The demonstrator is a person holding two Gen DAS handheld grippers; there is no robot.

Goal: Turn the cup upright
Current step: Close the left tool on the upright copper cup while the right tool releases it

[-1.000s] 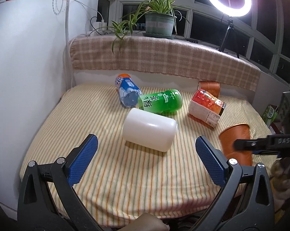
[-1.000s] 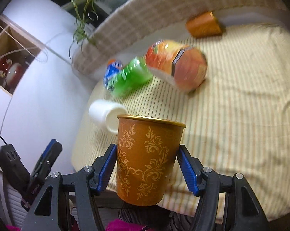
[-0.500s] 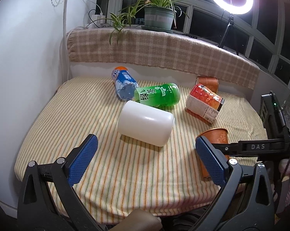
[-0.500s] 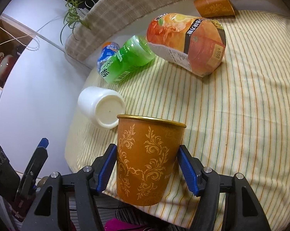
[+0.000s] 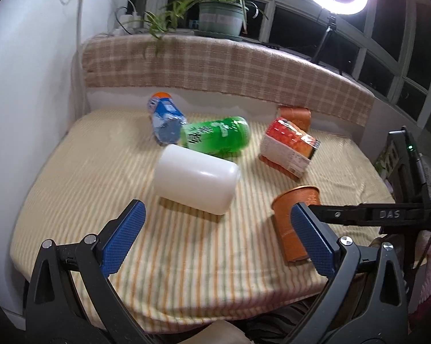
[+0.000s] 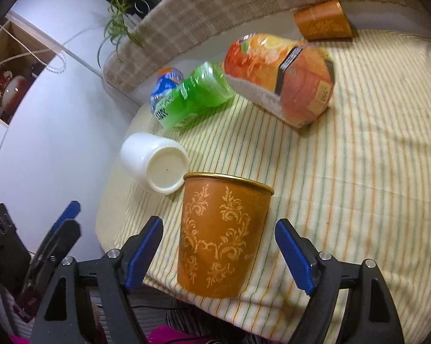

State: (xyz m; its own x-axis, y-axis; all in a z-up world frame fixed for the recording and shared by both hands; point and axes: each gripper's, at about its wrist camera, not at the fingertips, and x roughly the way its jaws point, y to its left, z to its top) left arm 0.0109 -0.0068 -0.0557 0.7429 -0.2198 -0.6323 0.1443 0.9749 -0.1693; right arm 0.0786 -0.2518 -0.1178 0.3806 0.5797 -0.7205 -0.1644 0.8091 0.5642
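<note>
An orange cup with gold scrollwork (image 6: 222,236) stands upright, rim up, near the front edge of the striped table; it also shows in the left wrist view (image 5: 295,223). My right gripper (image 6: 219,253) is open, its blue pads apart on either side of the cup and not touching it. A white cup (image 5: 195,179) lies on its side mid-table, its base facing the right wrist view (image 6: 158,166). My left gripper (image 5: 218,238) is open and empty, in front of the white cup. A second orange cup (image 6: 323,23) lies on its side at the back.
A green bottle (image 5: 215,137), a blue bottle (image 5: 165,120) and an orange juice carton (image 5: 290,149) lie behind the white cup. A plaid-covered ledge (image 5: 215,66) with a potted plant (image 5: 221,17) runs along the back. A white wall (image 5: 29,86) stands left.
My right gripper has opened and let go of the orange cup, which now stands on the table near the front edge. The left gripper has stayed open, shifting slightly.
</note>
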